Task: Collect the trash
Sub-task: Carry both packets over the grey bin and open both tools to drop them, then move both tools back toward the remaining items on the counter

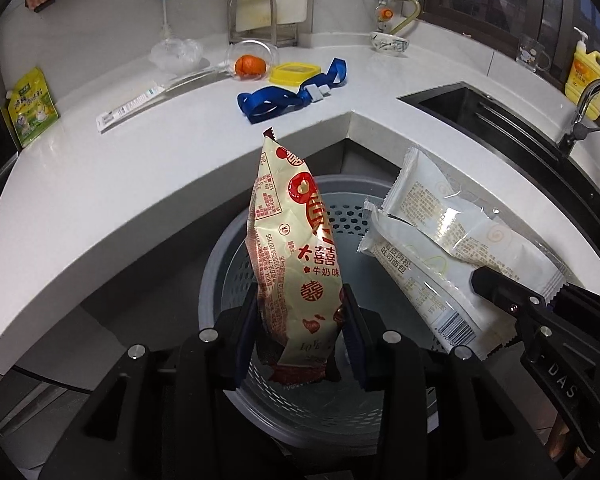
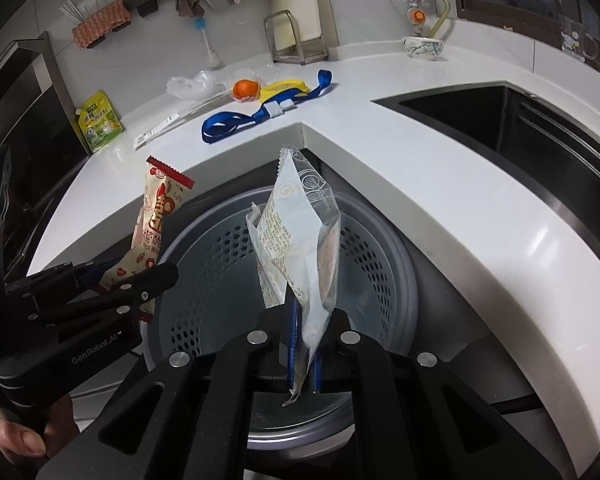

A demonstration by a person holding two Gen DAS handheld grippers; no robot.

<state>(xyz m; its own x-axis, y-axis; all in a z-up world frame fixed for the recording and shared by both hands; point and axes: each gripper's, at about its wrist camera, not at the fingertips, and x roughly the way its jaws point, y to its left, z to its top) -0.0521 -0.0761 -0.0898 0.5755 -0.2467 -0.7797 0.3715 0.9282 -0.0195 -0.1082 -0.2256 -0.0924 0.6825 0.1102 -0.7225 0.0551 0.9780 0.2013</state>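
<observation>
Your left tongs [image 1: 300, 340] are clenched on a cream and red snack wrapper [image 1: 296, 248], gripped near its lower end so most of it stands up and away from you. It hangs right over the open mouth of the grey bin [image 1: 220, 272], whose perforated inner basket shows below. Red Chinese characters run down the wrapper, with small red print and a long number along its left edge; near the bottom you can read "Love".

Your right tongs [image 2: 304, 360] are shut tight on two pale bread wrappers [image 2: 296, 240], pinched together by their lower ends. They also hang over the bin, to the right of the red wrapper. One carries a barcode, blocks of small print and a line of dark Chinese characters.

The left tongs' body reads "GenRobot.AI"; the right one's shows "DAS".

Beyond the bin, the white counter [image 1: 100, 184] holds a blue strap [image 1: 284, 96], a yellow lid [image 1: 294, 73], a clear cup with an orange [image 1: 250, 65] in it, and a green pouch [image 1: 30, 108] at far left. A yellow soap bottle [image 1: 586, 74] stands by the sink [image 1: 480, 108] at far right.
</observation>
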